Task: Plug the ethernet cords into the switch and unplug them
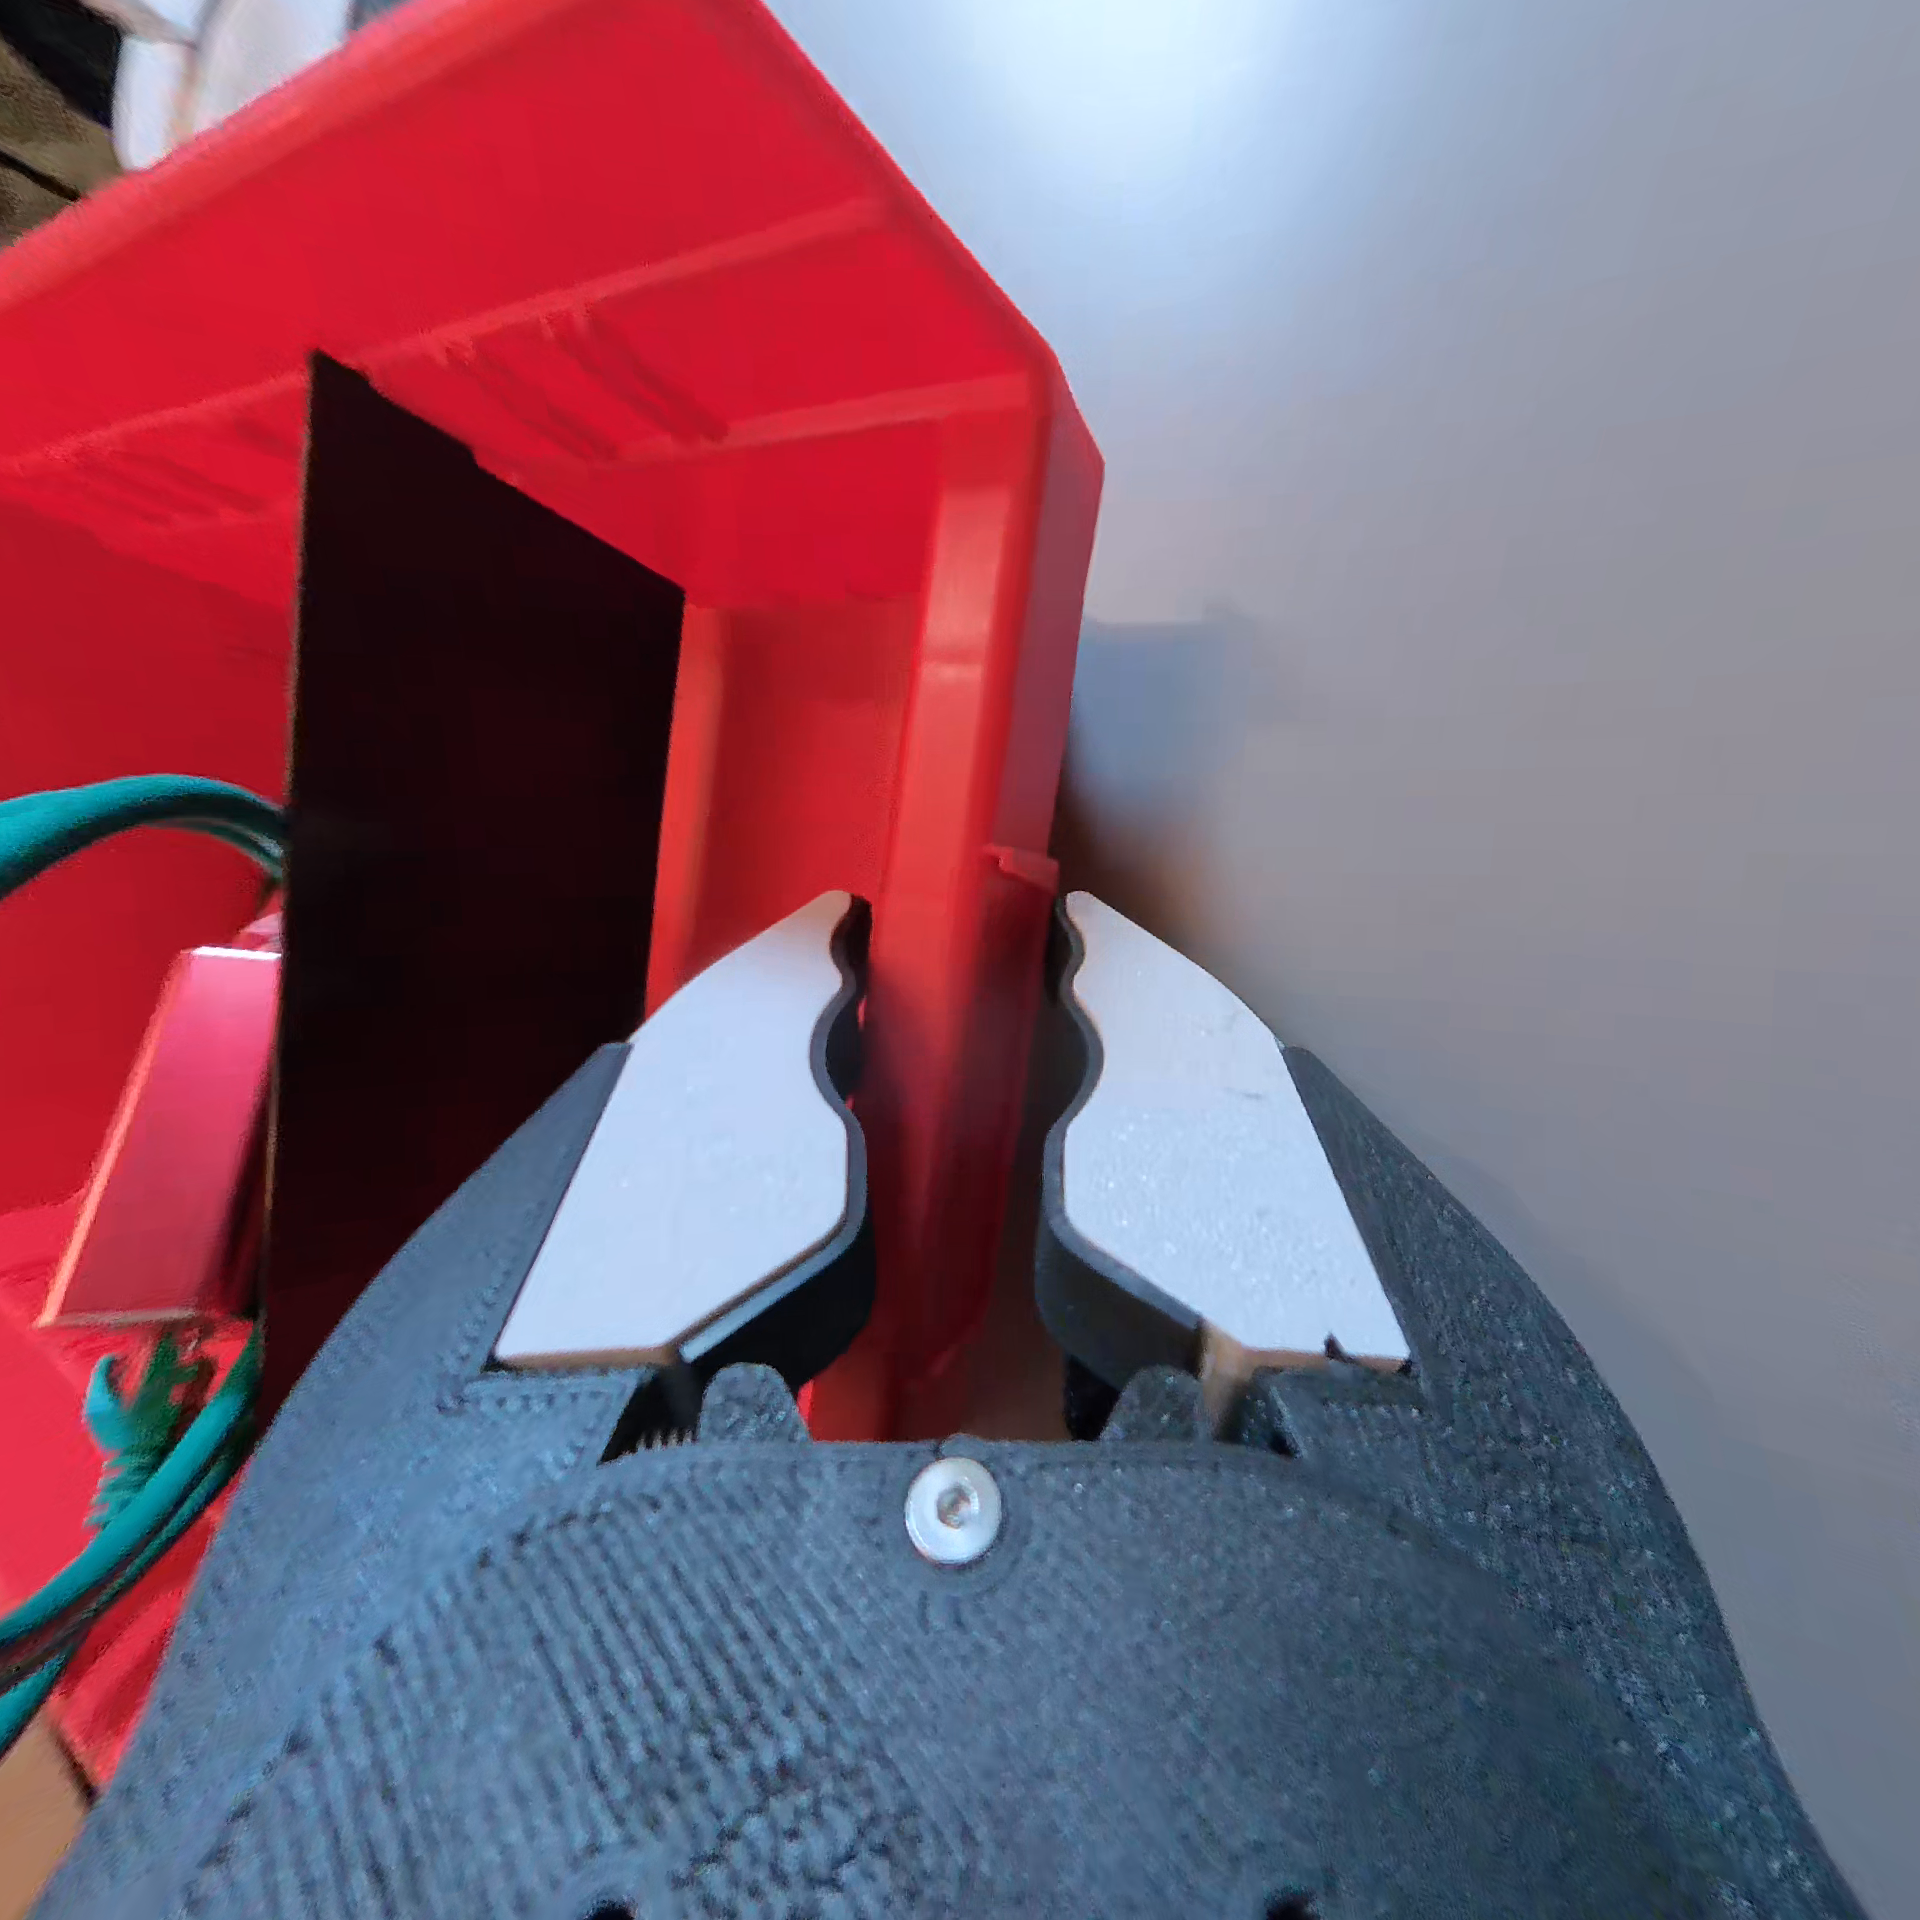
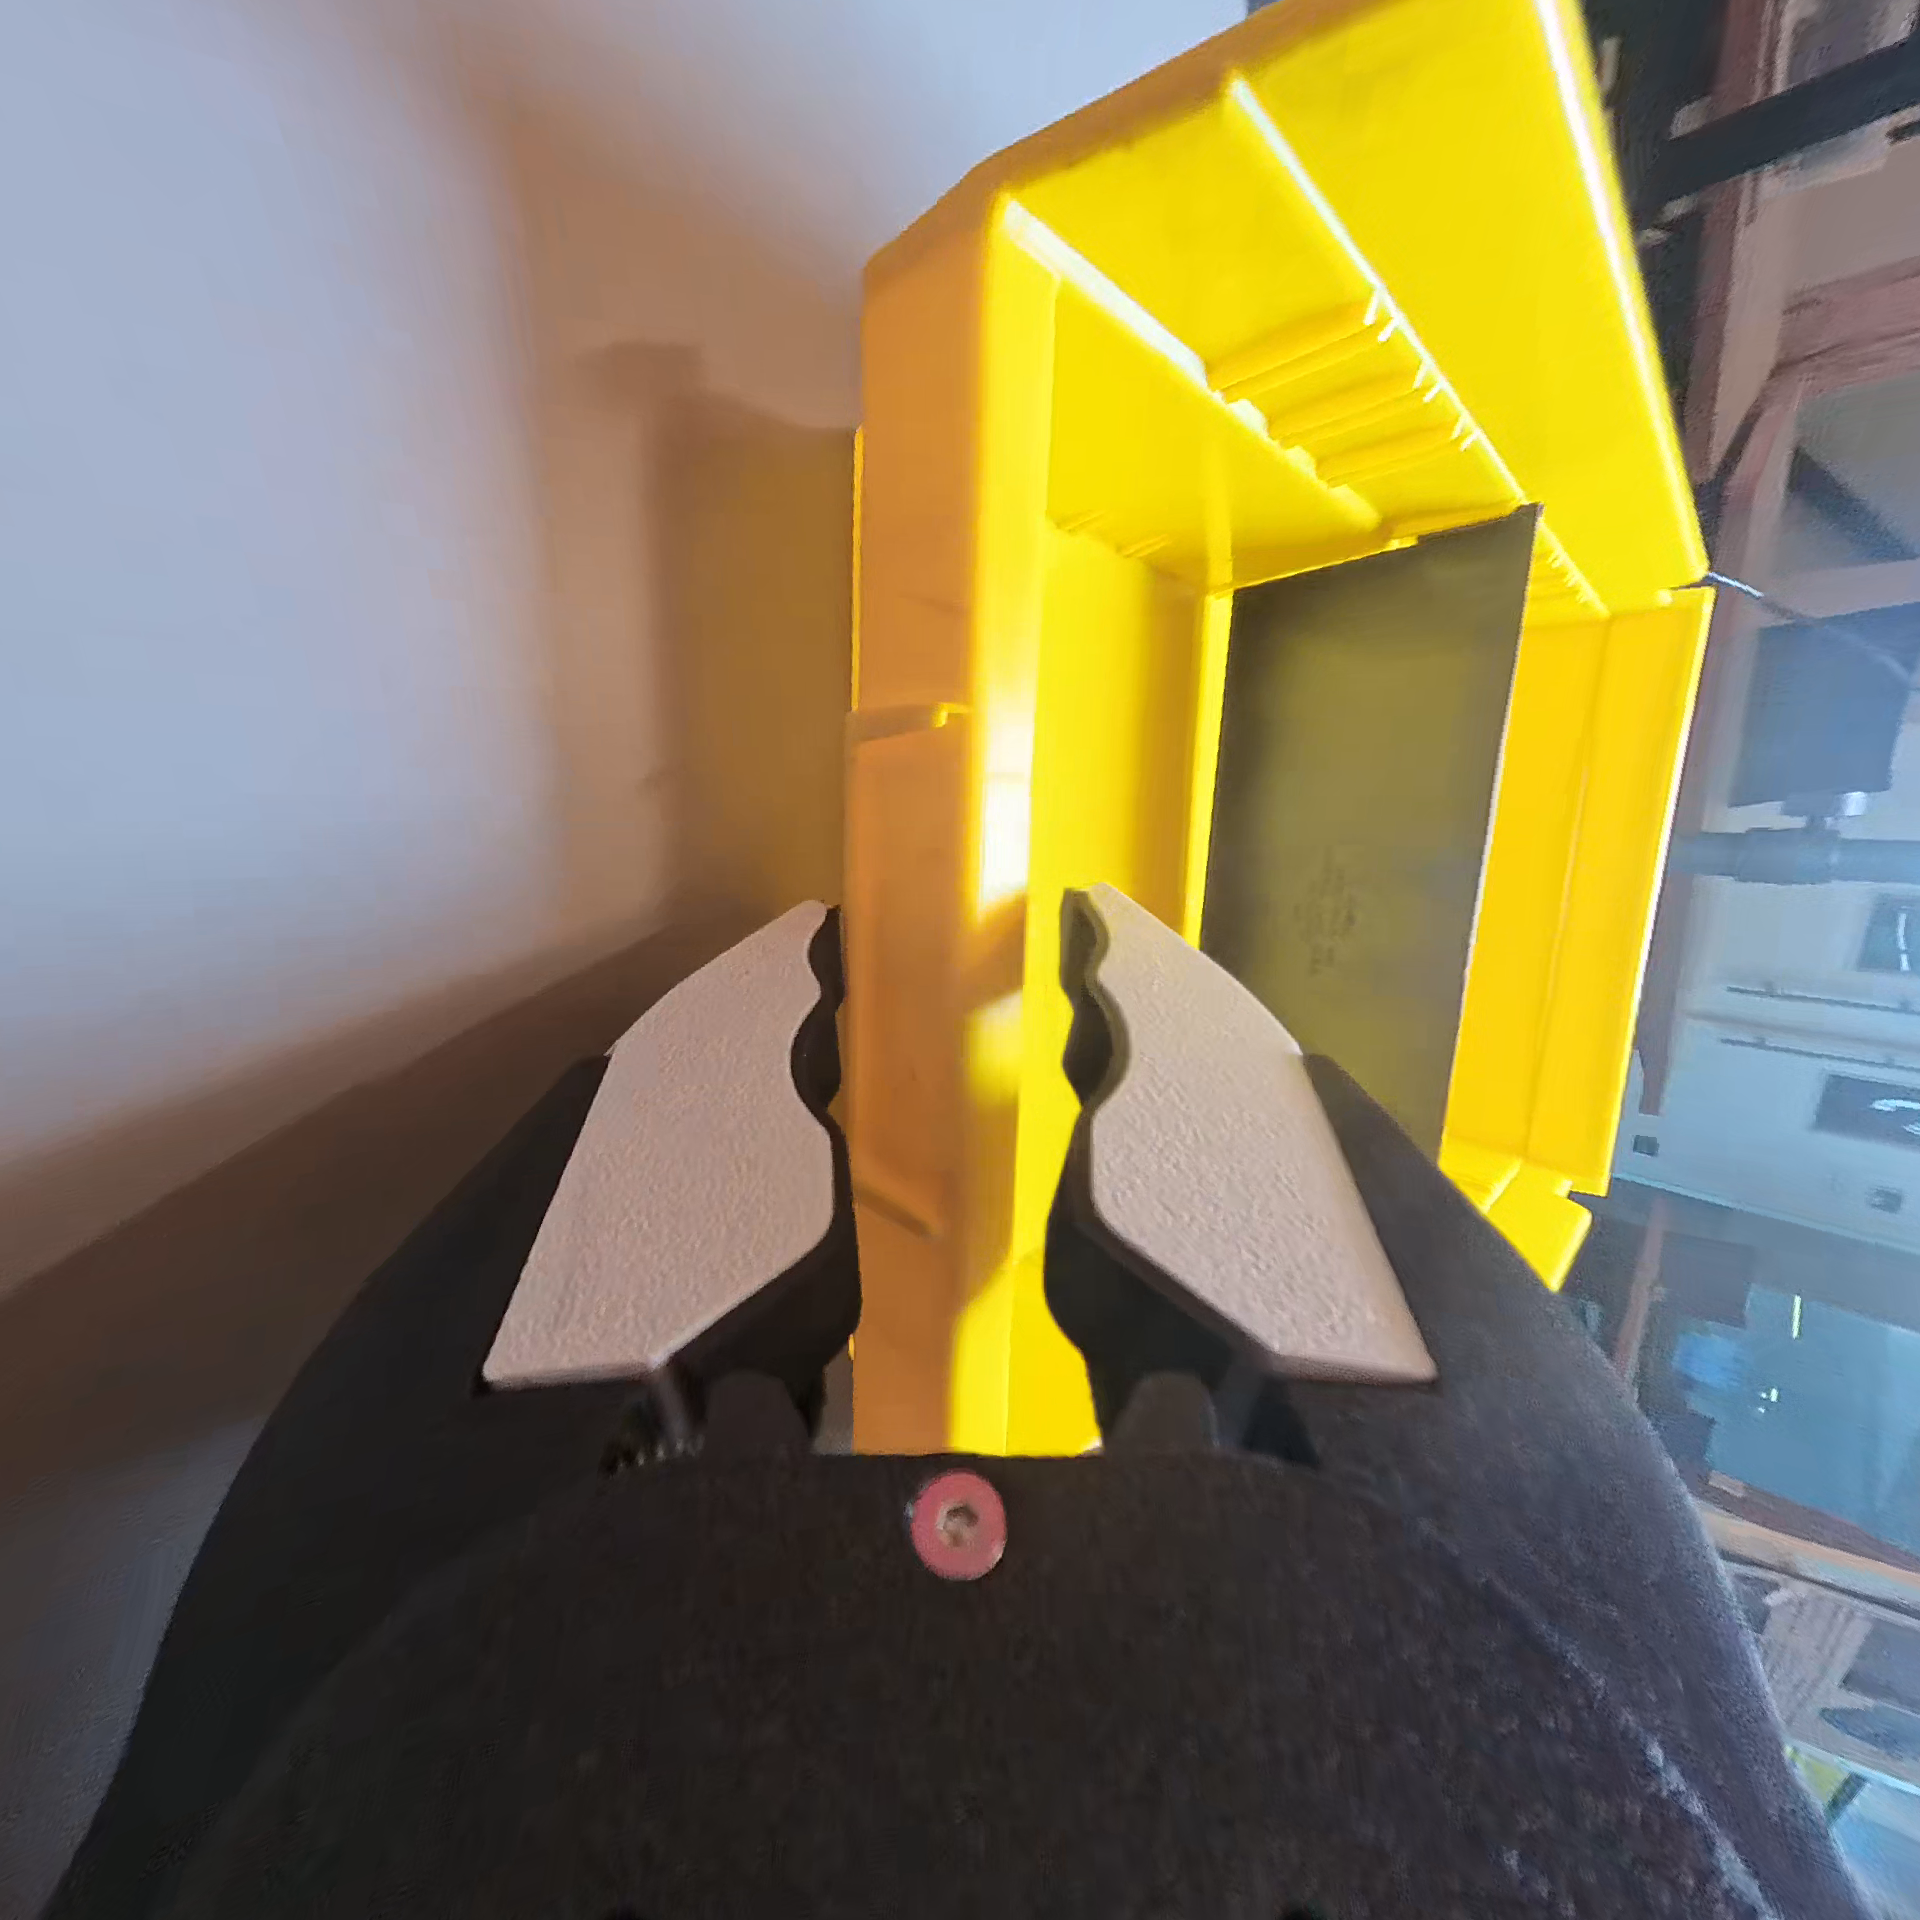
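Left gripper (image 1: 956, 925) straddles the side wall of a red bin (image 1: 644, 312), one finger inside, one outside, fingers narrow and clamped on the rim strip between them. Light pads (image 1: 717, 1143) sit flush against the red wall on both sides. Inside the red bin: a black divider panel (image 1: 468, 831) stands upright across it. Left of the divider, green ethernet cords (image 1: 125, 821) loop along the bin's left side, more green cable lower down near the bottom-left corner. A small metallic box, likely the switch (image 1: 166, 1153), lies on the bin floor just beside the divider, tinted red by the bin; whether any cord is plugged into it I cannot tell. Outside the bin to the right, a plain grey surface (image 1: 1507, 520).

Right gripper (image 2: 945, 925) does the same on a yellow bin (image 2: 1299, 260): fingers narrow, closed on its side wall, one finger each side. A dark divider panel (image 2: 1351, 831) stands inside the yellow bin, to the right of the gripped wall. No cords visible there. Pale wall (image 2: 312, 416) to the left, blurred shelving (image 2: 1818, 831) at the right edge. Both views are motion-blurred.
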The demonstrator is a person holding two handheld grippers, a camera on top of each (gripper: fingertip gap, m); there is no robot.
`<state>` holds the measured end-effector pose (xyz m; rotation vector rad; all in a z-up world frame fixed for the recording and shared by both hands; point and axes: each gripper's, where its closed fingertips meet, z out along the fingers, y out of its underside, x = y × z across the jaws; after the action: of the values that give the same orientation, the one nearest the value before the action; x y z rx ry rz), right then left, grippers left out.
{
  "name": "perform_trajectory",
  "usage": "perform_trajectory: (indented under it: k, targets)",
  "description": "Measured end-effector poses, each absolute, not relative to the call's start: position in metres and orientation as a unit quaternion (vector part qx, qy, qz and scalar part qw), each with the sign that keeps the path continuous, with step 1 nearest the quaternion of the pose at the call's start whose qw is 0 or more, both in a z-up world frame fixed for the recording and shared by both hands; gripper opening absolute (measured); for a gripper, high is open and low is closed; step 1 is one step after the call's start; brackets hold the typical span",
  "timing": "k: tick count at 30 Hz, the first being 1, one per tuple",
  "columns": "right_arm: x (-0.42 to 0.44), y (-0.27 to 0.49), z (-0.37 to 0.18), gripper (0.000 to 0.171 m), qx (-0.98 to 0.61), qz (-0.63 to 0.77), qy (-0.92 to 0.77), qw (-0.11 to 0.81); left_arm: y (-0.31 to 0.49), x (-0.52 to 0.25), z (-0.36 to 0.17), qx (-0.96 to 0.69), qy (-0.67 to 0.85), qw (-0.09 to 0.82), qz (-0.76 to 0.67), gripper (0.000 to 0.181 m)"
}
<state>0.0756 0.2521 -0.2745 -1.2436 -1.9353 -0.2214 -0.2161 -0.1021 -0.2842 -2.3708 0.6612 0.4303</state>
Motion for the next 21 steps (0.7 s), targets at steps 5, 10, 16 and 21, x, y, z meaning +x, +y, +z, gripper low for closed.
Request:
perform_trajectory:
  k: [5, 10, 16, 21]
  targets:
    - [0.061, 0.211, -0.236, 0.051, -0.525, 0.046, -0.72, 0.452, -0.1, -0.231, -0.261, -0.889, 0.206, 0.355, 0.205, 0.041]
    - [0.046, 0.138, -0.19, 0.045, -0.53, 0.24, -0.654, 0.484, -0.119, -0.229, -0.185, -0.852, 0.175, 0.433, 0.237, 0.033]
    - [0.026, 0.077, -0.18, 0.038, -0.514, 0.43, -0.592, 0.449, -0.131, -0.292, -0.133, -0.834, 0.141, 0.401, 0.351, 0.044]
    - [0.023, 0.07, -0.211, 0.038, -0.506, 0.388, -0.634, 0.437, -0.132, -0.349, -0.18, -0.87, 0.18, 0.224, 0.401, 0.045]
